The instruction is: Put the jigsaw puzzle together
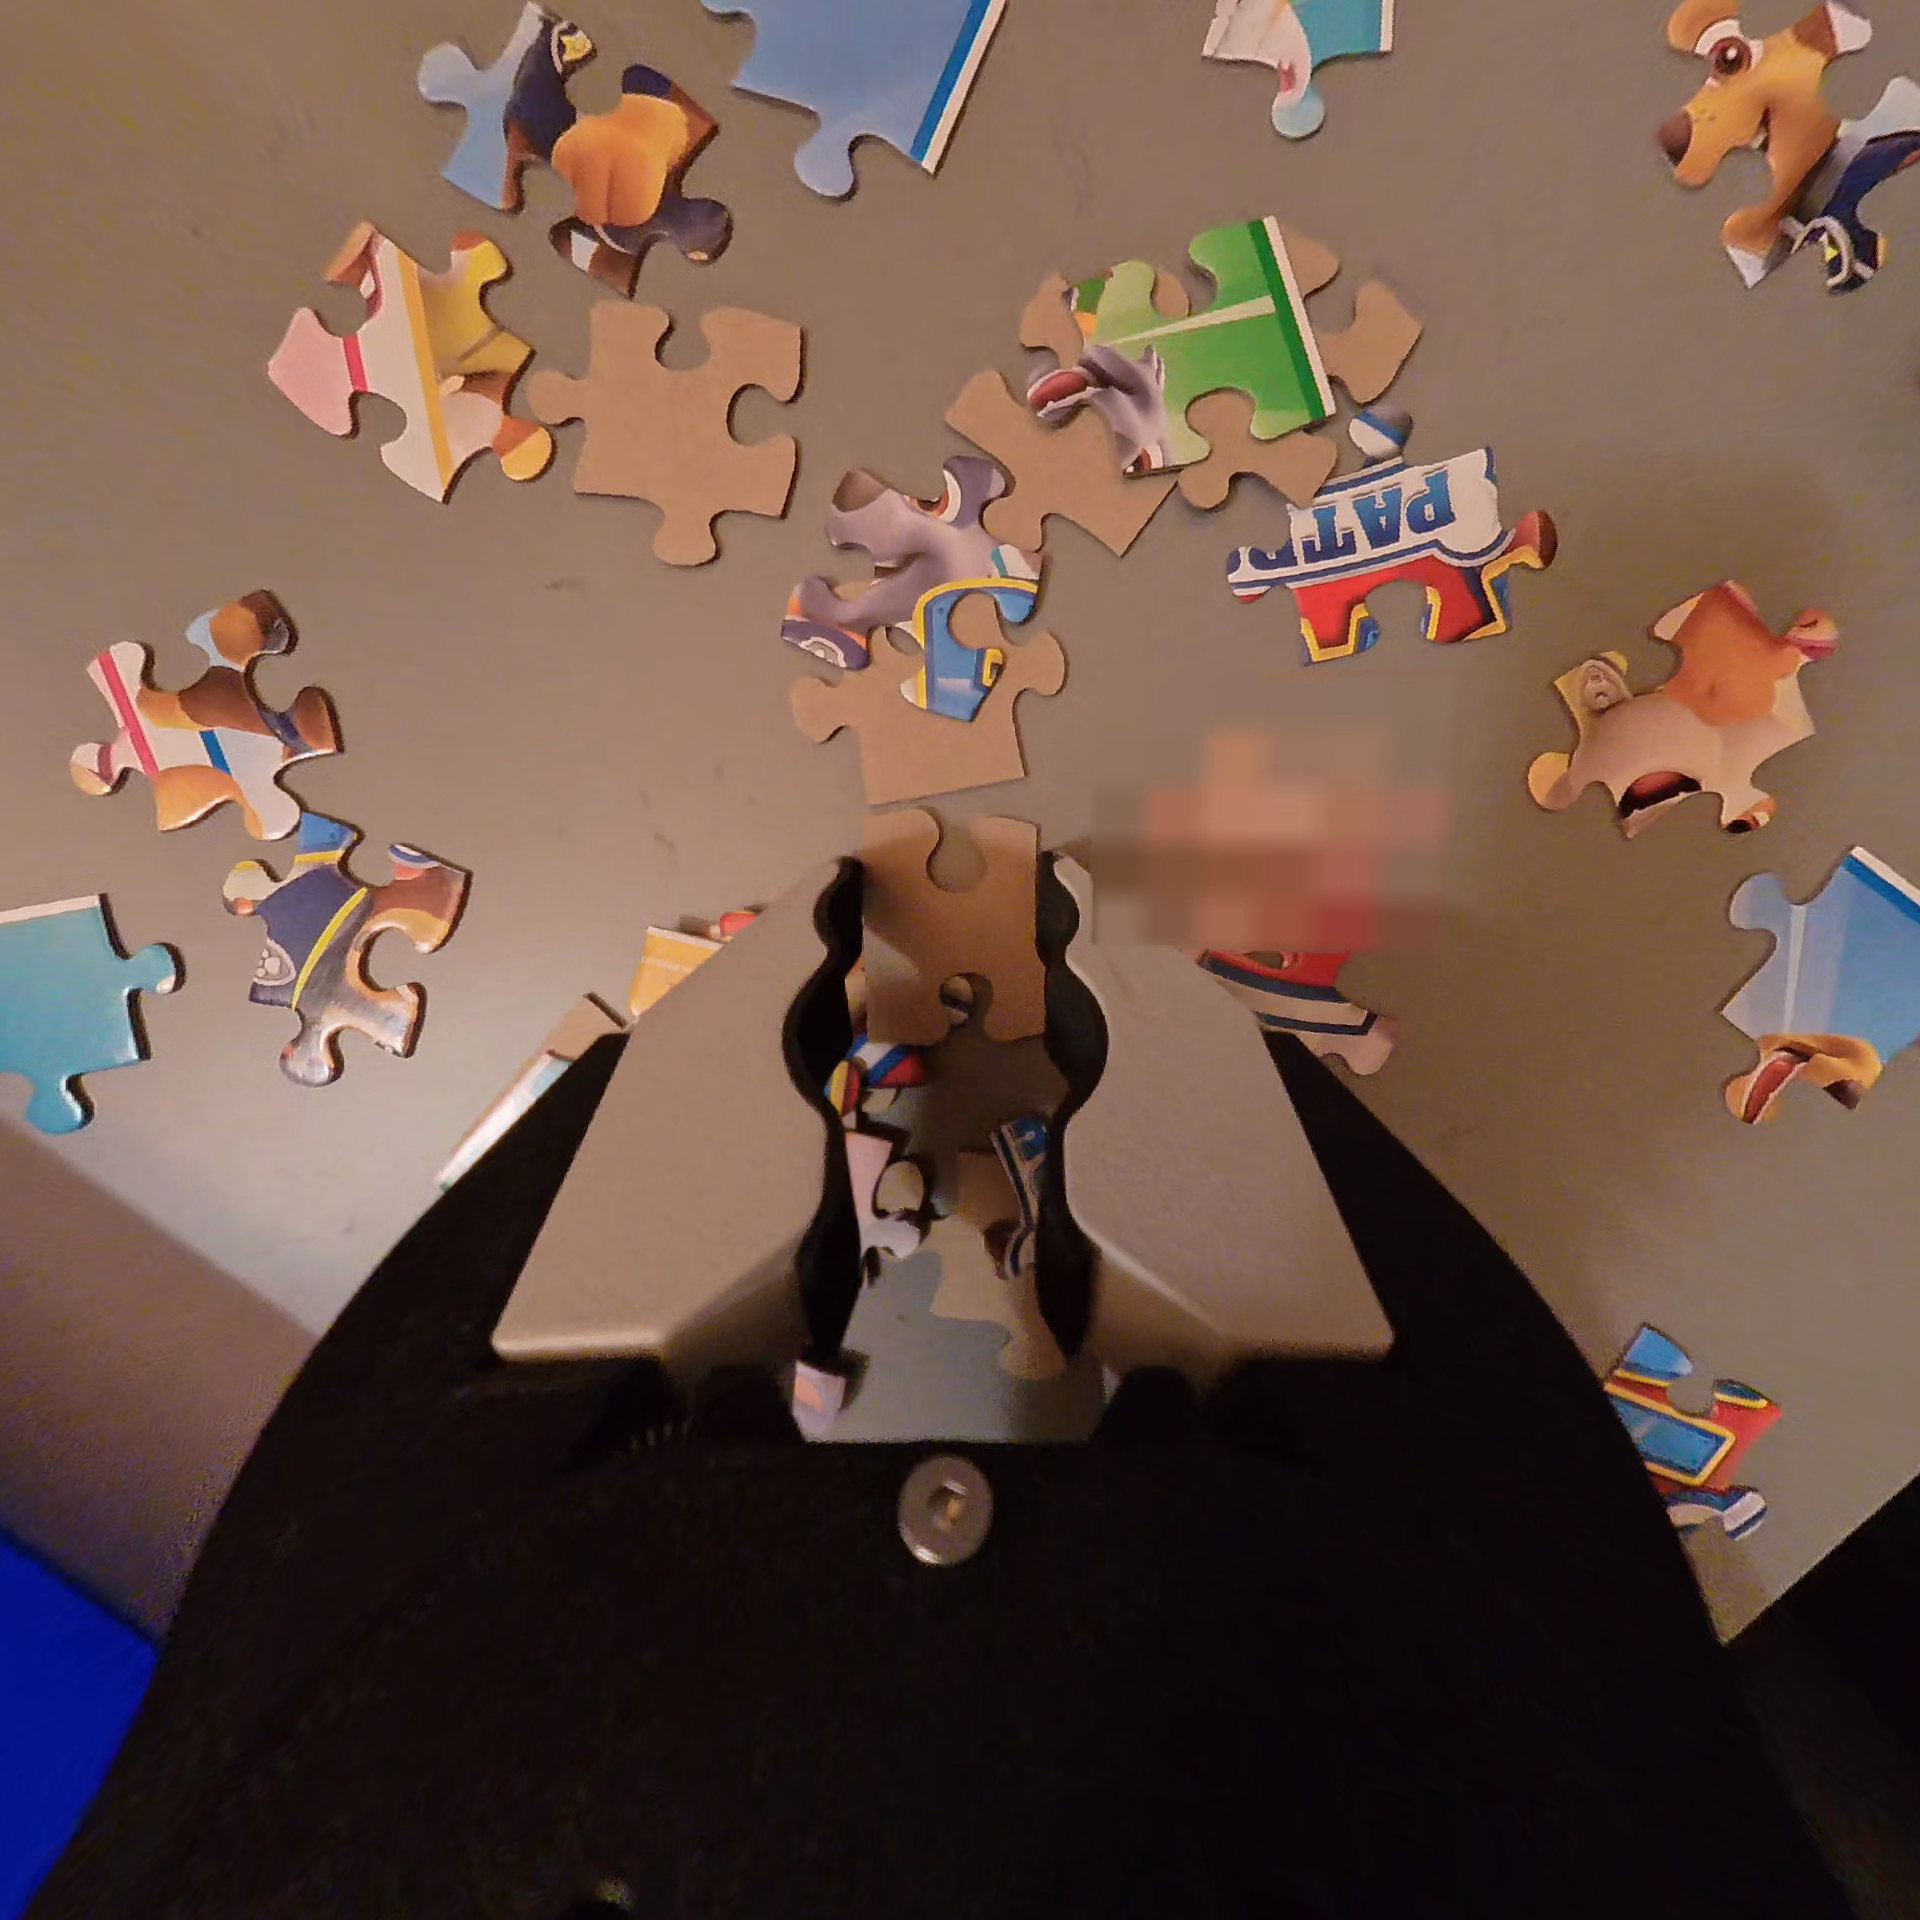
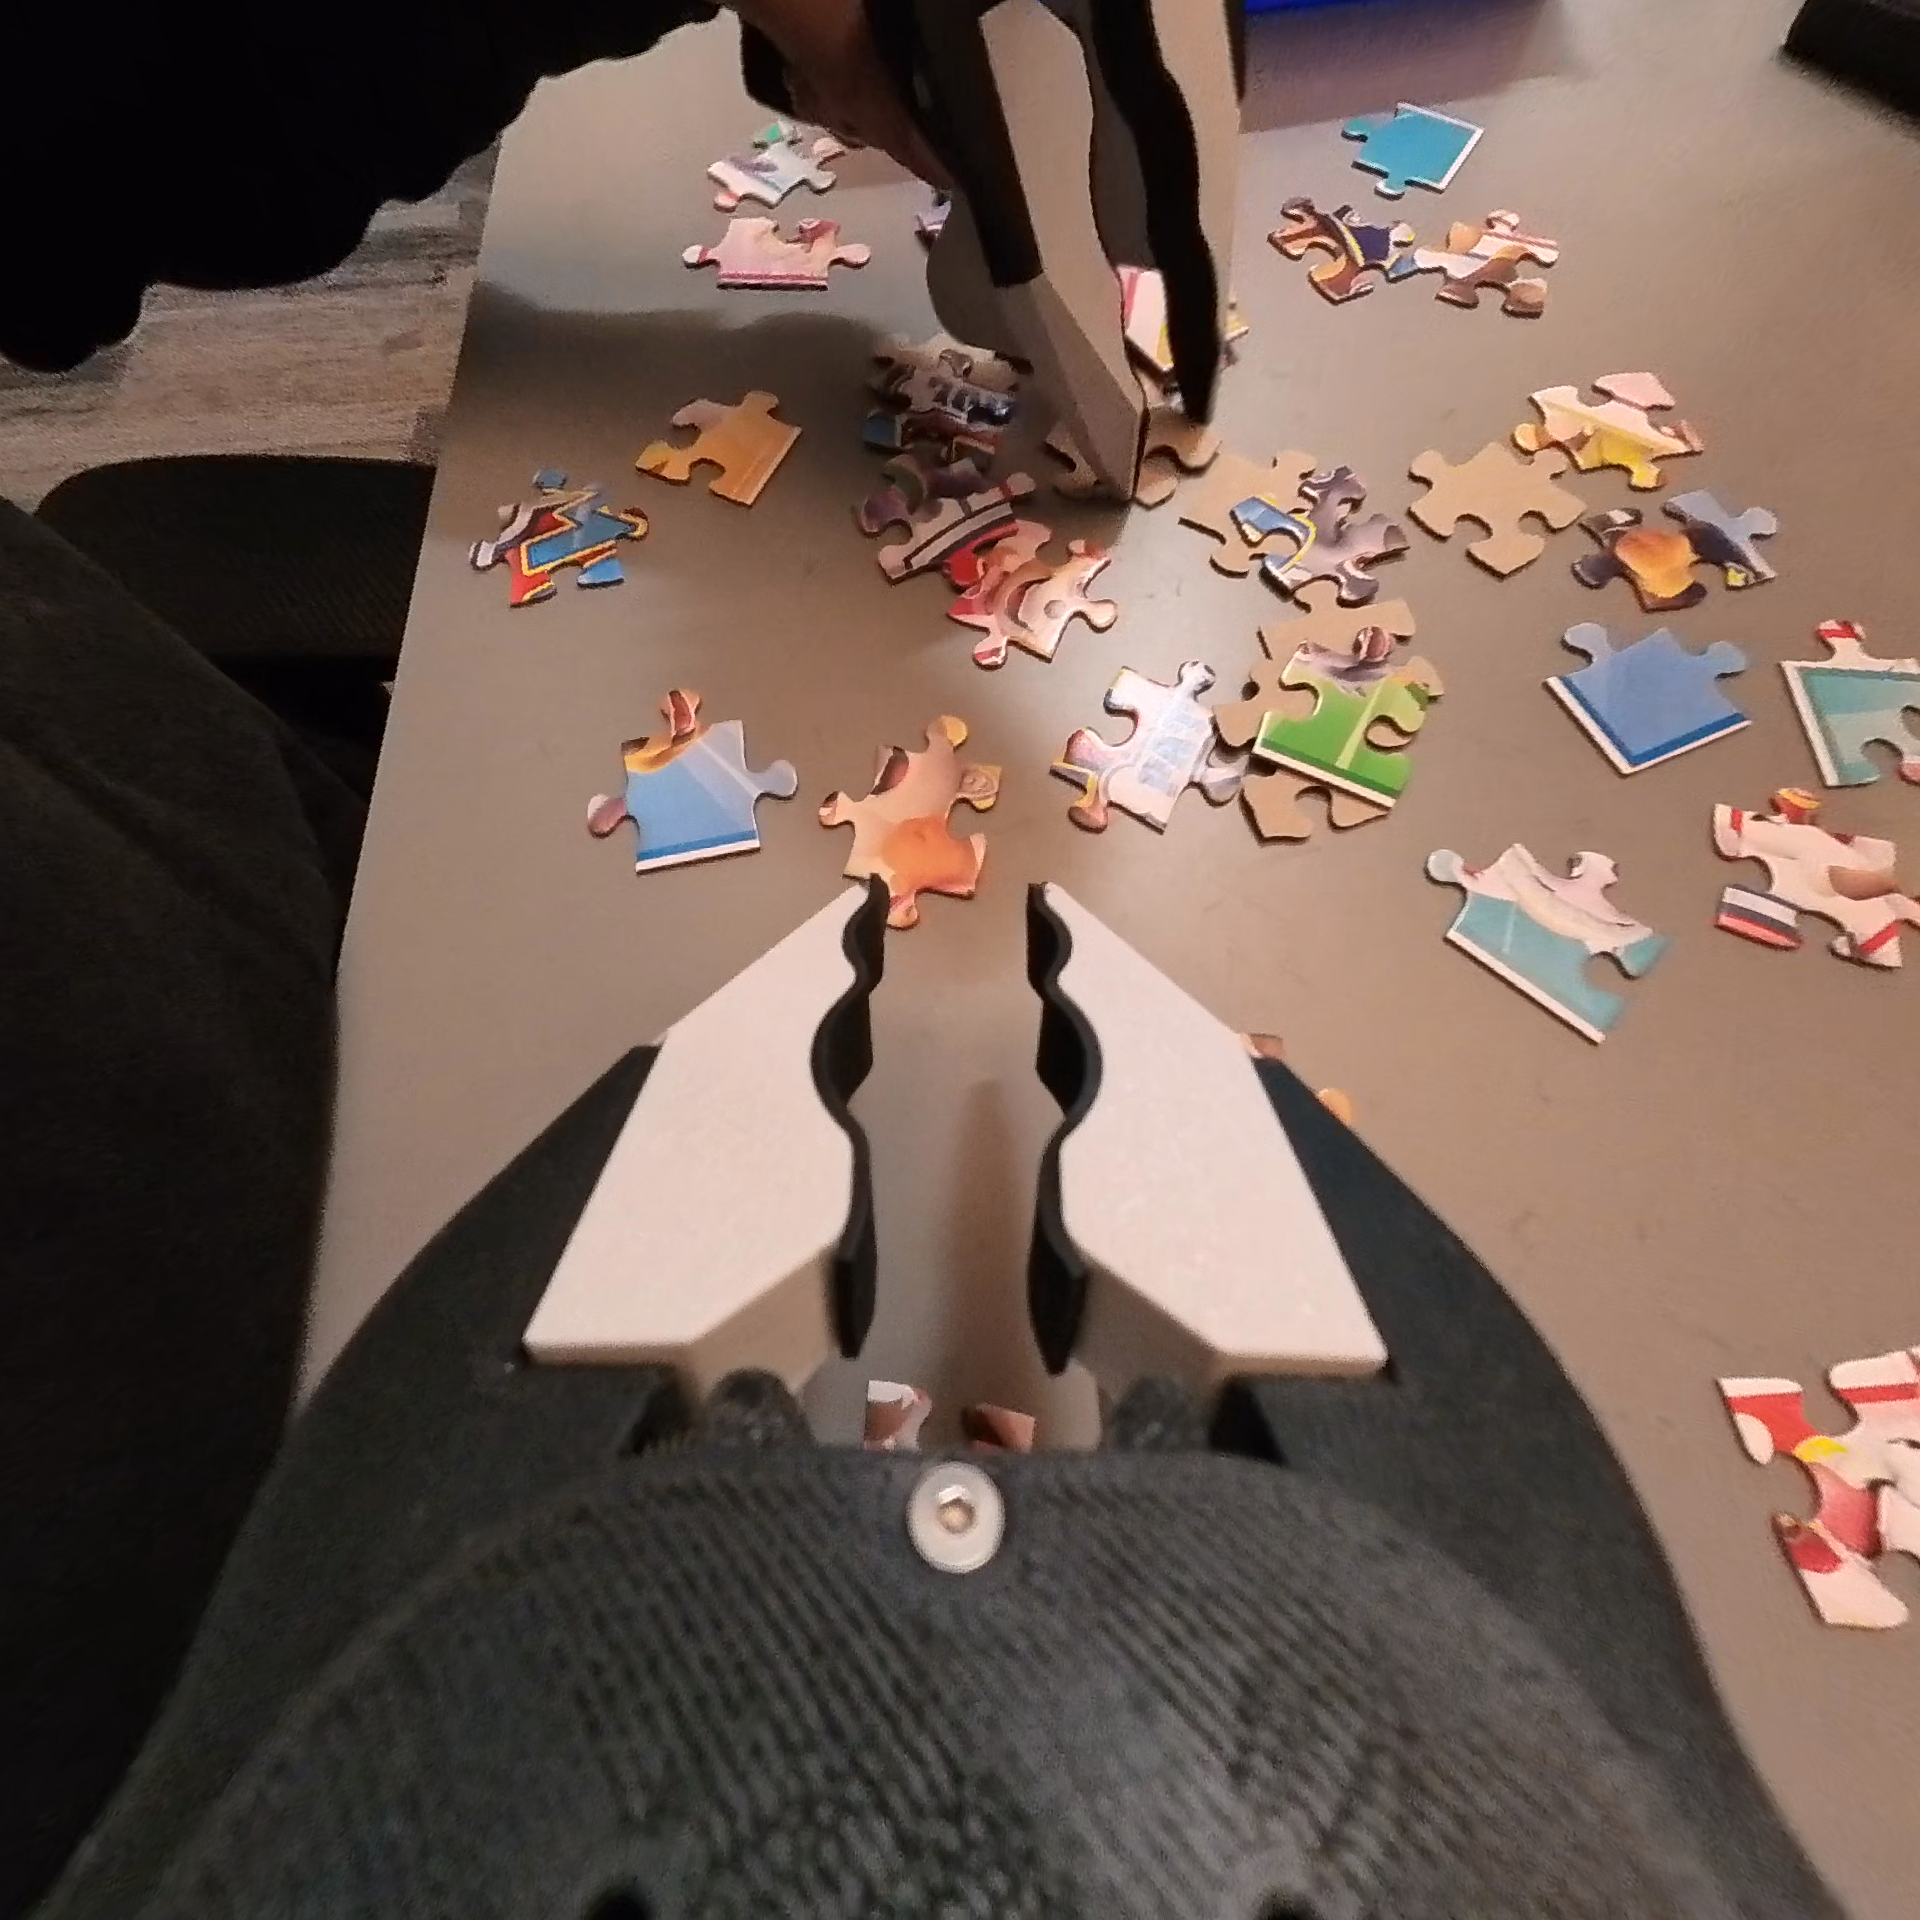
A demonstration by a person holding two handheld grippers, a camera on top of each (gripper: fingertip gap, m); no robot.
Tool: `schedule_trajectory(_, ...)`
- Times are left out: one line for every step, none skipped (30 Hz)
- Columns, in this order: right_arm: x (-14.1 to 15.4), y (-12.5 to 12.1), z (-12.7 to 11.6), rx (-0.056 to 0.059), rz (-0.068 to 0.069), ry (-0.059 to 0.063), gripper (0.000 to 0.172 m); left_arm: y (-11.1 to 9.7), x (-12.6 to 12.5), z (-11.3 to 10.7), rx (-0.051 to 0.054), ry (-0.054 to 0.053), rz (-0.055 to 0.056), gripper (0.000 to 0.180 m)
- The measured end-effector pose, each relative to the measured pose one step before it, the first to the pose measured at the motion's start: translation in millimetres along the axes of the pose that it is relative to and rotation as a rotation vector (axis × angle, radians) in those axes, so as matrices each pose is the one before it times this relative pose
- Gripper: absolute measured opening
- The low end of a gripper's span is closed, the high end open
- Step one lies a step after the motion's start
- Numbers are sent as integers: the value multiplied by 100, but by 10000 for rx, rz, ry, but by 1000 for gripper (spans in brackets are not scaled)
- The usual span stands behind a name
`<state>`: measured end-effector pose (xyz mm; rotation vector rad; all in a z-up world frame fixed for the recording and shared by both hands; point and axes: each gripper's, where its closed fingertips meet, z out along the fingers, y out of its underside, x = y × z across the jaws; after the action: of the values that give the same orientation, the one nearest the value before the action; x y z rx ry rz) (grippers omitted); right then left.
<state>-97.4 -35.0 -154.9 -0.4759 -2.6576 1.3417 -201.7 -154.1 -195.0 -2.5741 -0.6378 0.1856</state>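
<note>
A grey-brown table (image 2: 520, 987) carries many scattered cardboard jigsaw pieces, some picture side up, some showing the plain brown back. The left gripper (image 1: 951, 883) stands down on the table, its fingers (image 1: 842, 914) narrow and closed on the two edges of a brown, face-down cardboard puzzle piece (image 1: 956, 914). The piece seems light, thin and stiff, so the edges look like the good place to take it. The right gripper (image 2: 956, 904) has its fingers apart and empty, just near an orange and cream puzzle piece (image 2: 914, 821).
</note>
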Motion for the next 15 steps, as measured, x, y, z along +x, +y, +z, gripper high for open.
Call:
schedule_trajectory(-11, -13, 22, -5, -16, -16, 26, 48, 12, -40, 27, -33, -49, 32)
schedule_trajectory(-26, -34, 20, -5, -26, -13, 25, 67, 22, -51, 33, -11, -29, 32)
schedule_trajectory(-27, -50, 21, -3, -30, -7, 25, 57, 77, -59, 45, 12, -23, 32)
schedule_trajectory(-11, -60, 11, 3, -29, 3, 25, -20, 133, -102, 97, 54, -48, 31)
schedule_trajectory(-6, -81, -9, 16, -26, 11, 25, -112, 186, -163, 153, 80, -88, 31)
schedule_trajectory(13, -124, -6, 33, -21, 20, 25, -295, 256, -251, 258, 121, -113, 31)
schedule_trajectory(34, -167, -24, 55, -18, 33, 25, -489, 311, -345, 370, 173, -166, 31)
schedule_trajectory(53, -252, -38, 92, -24, 48, 25, -702, 456, -415, 494, 281, -247, 31)
schedule_trajectory(59, -368, -45, 143, -36, 66, 25, -966, 710, -465, 644, 444, -340, 31)
schedule_trajectory(73, -495, -57, 195, -59, 84, 25, -1155, 988, -452, 749, 631, -426, 31)
schedule_trajectory(97, -609, -78, 237, -98, 113, 25, -1185, 1140, -391, 755, 743, -510, 31)
schedule_trajectory(151, -703, -103, 269, -147, 163, 26, -1099, 1255, -288, 707, 837, -558, 31)
schedule_trajectory(163, -752, -126, 284, -200, 185, 28, -876, 1315, -138, 569, 875, -540, 31)
schedule_trajectory(135, -763, -162, 278, -253, 166, 29, -564, 1231, 9, 384, 819, -454, 32)
schedule_trajectory(151, -735, -201, 256, -299, 150, 30, -193, 998, 159, 152, 664, -329, 32)
